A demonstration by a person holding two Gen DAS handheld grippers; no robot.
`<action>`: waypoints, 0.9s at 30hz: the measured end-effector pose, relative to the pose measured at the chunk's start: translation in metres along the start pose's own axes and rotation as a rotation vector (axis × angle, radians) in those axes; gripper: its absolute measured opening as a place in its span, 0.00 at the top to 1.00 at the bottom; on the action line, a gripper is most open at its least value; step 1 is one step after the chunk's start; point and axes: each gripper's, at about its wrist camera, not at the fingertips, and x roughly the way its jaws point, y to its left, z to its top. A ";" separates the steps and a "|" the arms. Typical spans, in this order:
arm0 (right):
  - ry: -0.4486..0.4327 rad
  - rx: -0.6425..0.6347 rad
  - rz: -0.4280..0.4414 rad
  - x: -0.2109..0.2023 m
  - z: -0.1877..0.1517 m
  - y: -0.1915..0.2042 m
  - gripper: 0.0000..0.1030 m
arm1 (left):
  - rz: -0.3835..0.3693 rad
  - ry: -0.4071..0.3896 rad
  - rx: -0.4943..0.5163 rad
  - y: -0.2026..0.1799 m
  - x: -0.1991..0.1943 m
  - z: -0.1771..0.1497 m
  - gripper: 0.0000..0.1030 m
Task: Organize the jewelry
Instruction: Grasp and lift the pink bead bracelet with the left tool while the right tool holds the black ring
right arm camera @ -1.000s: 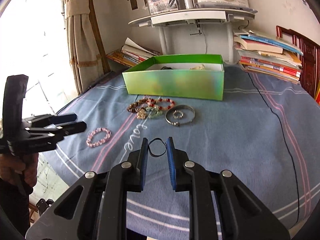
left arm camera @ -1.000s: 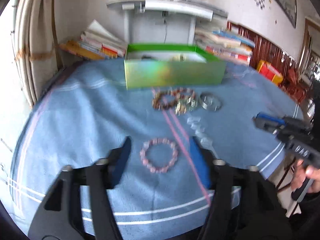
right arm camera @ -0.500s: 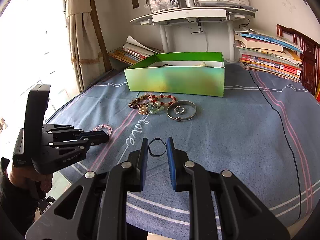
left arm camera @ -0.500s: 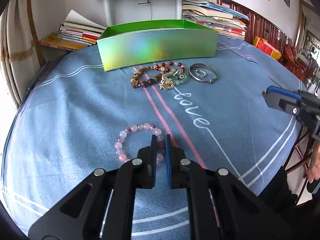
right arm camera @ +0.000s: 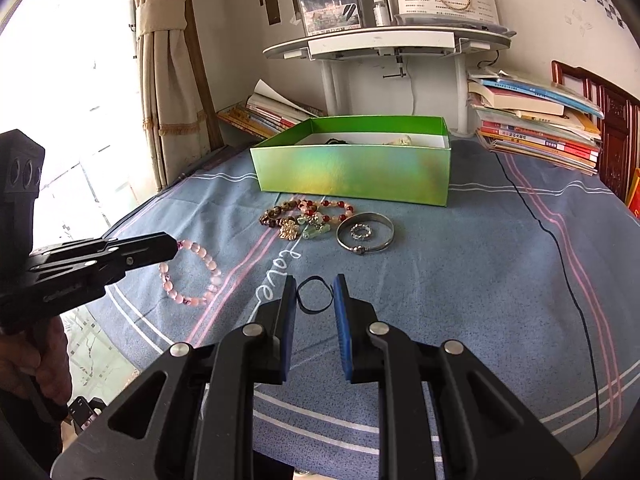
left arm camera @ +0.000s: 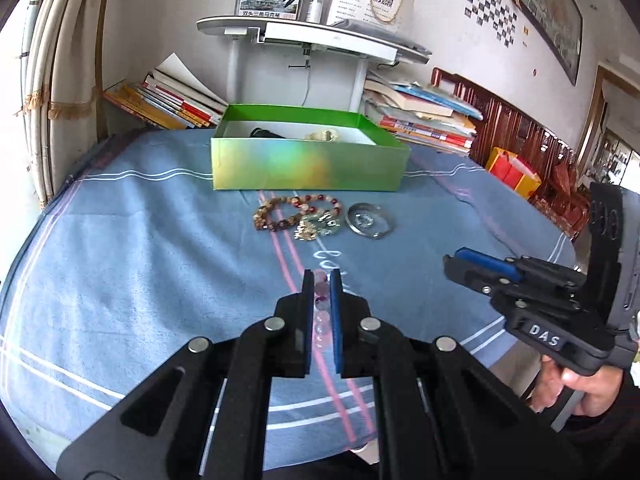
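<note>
My left gripper is shut on a pink bead bracelet, whose beads show between the blue pads. In the right wrist view the left gripper holds that bracelet by one edge, and the loop hangs just above the blue cloth. The right gripper is shut on a thin black elastic ring, pinched between its fingertips above the cloth. From the left wrist view the right gripper hovers at the table's right edge. An open green box stands at the back.
A heap of bead bracelets and a silver bangle with a small ring inside lie before the green box. Stacks of books line the back of the table. A black cord runs across the cloth on the right.
My left gripper closed on the pink bracelet and raised it off the cloth. The right gripper kept still with the black ring.
</note>
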 end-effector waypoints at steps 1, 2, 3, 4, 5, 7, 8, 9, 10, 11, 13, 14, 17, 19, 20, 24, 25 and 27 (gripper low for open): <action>-0.002 -0.001 -0.002 -0.001 0.000 0.000 0.81 | -0.002 -0.003 -0.003 0.000 -0.001 0.001 0.92; -0.004 -0.003 -0.007 -0.002 0.000 0.000 0.81 | -0.006 -0.001 -0.002 -0.001 -0.001 0.002 0.92; -0.004 -0.003 -0.010 -0.002 0.000 -0.001 0.81 | -0.006 -0.004 -0.002 -0.001 -0.002 0.002 0.92; -0.004 -0.002 -0.010 -0.002 0.001 -0.001 0.81 | -0.005 -0.007 -0.003 -0.002 -0.002 0.002 0.92; -0.006 -0.001 -0.012 -0.002 0.001 -0.001 0.81 | -0.006 -0.007 -0.001 -0.002 -0.003 0.002 0.92; -0.011 0.000 -0.015 -0.004 0.001 -0.002 0.81 | -0.006 -0.011 -0.004 -0.002 -0.004 0.002 0.92; -0.015 0.001 -0.016 -0.005 0.001 -0.001 0.81 | -0.007 -0.008 -0.003 -0.002 -0.004 0.003 0.92; -0.017 0.001 -0.018 -0.005 0.001 -0.001 0.81 | -0.005 -0.006 -0.001 -0.002 -0.004 0.003 0.92; -0.017 0.001 -0.018 -0.006 0.001 0.000 0.81 | -0.002 -0.008 -0.003 -0.001 -0.004 0.003 0.92; -0.018 0.001 -0.018 -0.006 0.001 -0.001 0.81 | 0.000 -0.006 -0.003 -0.001 -0.004 0.003 0.92; -0.018 0.003 -0.019 -0.006 0.002 -0.001 0.81 | 0.003 -0.005 -0.002 -0.001 -0.004 0.004 0.92; -0.018 0.003 -0.019 -0.006 0.001 -0.001 0.81 | 0.005 -0.005 -0.002 -0.001 -0.004 0.004 0.92; -0.018 0.004 -0.021 -0.006 0.002 -0.001 0.81 | 0.006 -0.003 -0.002 -0.001 -0.003 0.003 0.92; -0.019 0.005 -0.023 -0.007 0.002 -0.002 0.81 | 0.007 -0.001 0.000 -0.001 -0.002 0.003 0.92; -0.020 0.005 -0.025 -0.007 0.002 -0.002 0.81 | 0.007 -0.002 -0.001 -0.001 -0.003 0.004 0.92; -0.023 0.007 -0.028 -0.007 0.004 -0.003 0.81 | 0.010 -0.001 0.001 -0.001 -0.002 0.004 0.92; -0.023 0.007 -0.028 -0.007 0.004 -0.003 0.81 | 0.011 0.000 0.002 -0.001 -0.002 0.004 0.92; -0.023 0.008 -0.029 -0.007 0.004 -0.003 0.81 | 0.013 0.000 0.000 0.001 -0.002 0.004 0.92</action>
